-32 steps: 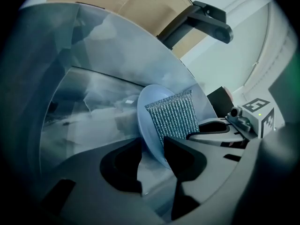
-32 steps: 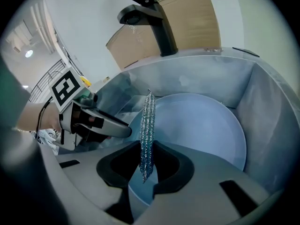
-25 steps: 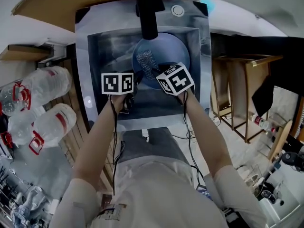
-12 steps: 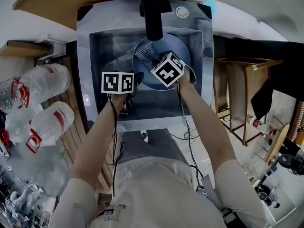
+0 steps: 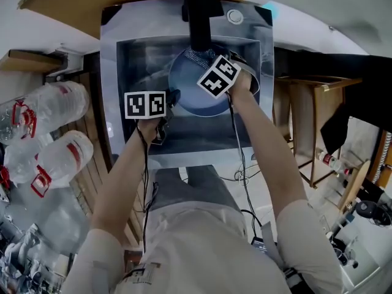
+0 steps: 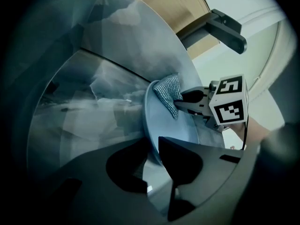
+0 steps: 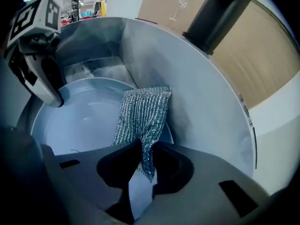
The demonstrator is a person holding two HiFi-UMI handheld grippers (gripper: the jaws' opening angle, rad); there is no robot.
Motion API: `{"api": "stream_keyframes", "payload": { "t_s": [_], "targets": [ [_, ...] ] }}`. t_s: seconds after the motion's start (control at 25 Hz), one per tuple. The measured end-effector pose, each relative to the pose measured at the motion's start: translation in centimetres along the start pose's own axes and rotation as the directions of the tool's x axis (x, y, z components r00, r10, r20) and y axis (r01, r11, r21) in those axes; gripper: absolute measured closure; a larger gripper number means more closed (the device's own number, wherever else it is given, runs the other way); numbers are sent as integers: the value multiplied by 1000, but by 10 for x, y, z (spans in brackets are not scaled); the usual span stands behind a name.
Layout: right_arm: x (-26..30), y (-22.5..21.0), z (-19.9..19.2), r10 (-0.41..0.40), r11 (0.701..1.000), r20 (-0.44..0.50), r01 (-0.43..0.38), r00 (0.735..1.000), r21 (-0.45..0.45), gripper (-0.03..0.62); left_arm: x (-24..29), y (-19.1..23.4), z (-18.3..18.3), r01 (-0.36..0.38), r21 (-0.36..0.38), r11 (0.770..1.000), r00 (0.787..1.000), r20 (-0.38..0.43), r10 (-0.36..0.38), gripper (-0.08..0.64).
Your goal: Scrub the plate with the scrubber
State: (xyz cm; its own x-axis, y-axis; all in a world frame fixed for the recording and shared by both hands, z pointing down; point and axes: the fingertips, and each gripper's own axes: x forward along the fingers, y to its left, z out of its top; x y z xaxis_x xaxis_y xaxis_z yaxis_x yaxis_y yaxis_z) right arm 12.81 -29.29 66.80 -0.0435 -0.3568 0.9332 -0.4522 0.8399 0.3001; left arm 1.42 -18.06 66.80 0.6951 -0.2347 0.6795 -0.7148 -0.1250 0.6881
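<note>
A round blue plate [image 5: 190, 100] sits in the steel sink [image 5: 131, 72]. My left gripper [image 5: 173, 97] is at the plate's near-left rim; in the left gripper view the rim [image 6: 152, 146] runs between its jaws, which have just been closing and now pinch it. A silver mesh scrubber [image 7: 143, 116] hangs from my right gripper [image 7: 146, 161], which is shut on its lower end. The scrubber [image 6: 168, 95] lies against the plate's far part, by the sink's back wall. The right gripper [image 5: 202, 63] points steeply down over the plate's far edge.
A black faucet [image 5: 199, 11] reaches over the sink's back edge, just above the scrubber. Large plastic water bottles [image 5: 55, 133] lie to the left of the sink. A wooden frame [image 5: 306, 121] stands to the right. The sink walls close in around the plate.
My right gripper has carried the scrubber from the plate's near middle to its far edge under the faucet, rolling as it went. The left gripper has stayed at the rim.
</note>
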Motion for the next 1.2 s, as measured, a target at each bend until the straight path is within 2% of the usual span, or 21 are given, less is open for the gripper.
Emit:
{"api": "stream_keyframes", "payload": {
  "t_s": [0.16, 0.28, 0.4, 0.56, 0.64, 0.72, 0.88, 0.96, 1.12, 1.2],
  "targets": [
    [-1, -6, -26, -72, 993, -132, 59, 989, -104, 495, -7, 12, 13, -44, -40, 998, 998, 50, 46, 491],
    [-7, -2, -43, -49, 990, -188, 22, 981, -143, 495, -13, 21, 23, -75, -28, 997, 994, 76, 77, 503],
    [-18, 22, -54, 13, 976, -235, -64, 972, -208, 497, -17, 26, 28, -84, -29, 996, 992, 91, 86, 511],
    [-33, 74, -64, 157, 924, -304, -248, 940, -291, 497, -19, 28, 31, -96, -35, 995, 989, 110, 99, 517],
    [-40, 97, -64, 208, 900, -303, -303, 930, -313, 497, -18, 28, 32, -98, -48, 994, 987, 125, 103, 518],
    [-42, 111, -57, 219, 883, -290, -315, 932, -347, 497, -17, 28, 33, -102, -56, 993, 984, 141, 108, 520],
    [-45, 147, -21, 318, 857, -228, -382, 920, -347, 496, -18, 28, 32, -119, -45, 992, 981, 150, 124, 522],
    [-41, 148, -7, 306, 853, -209, -365, 929, -372, 495, -18, 29, 32, -105, -65, 992, 982, 153, 114, 522],
    [-30, 131, 18, 288, 872, -139, -319, 948, -372, 495, -22, 30, 28, -80, -93, 992, 983, 160, 94, 520],
    [-24, 118, 28, 244, 869, -129, -275, 961, -411, 495, -23, 31, 27, -79, -94, 992, 983, 160, 93, 520]
  ]
}}
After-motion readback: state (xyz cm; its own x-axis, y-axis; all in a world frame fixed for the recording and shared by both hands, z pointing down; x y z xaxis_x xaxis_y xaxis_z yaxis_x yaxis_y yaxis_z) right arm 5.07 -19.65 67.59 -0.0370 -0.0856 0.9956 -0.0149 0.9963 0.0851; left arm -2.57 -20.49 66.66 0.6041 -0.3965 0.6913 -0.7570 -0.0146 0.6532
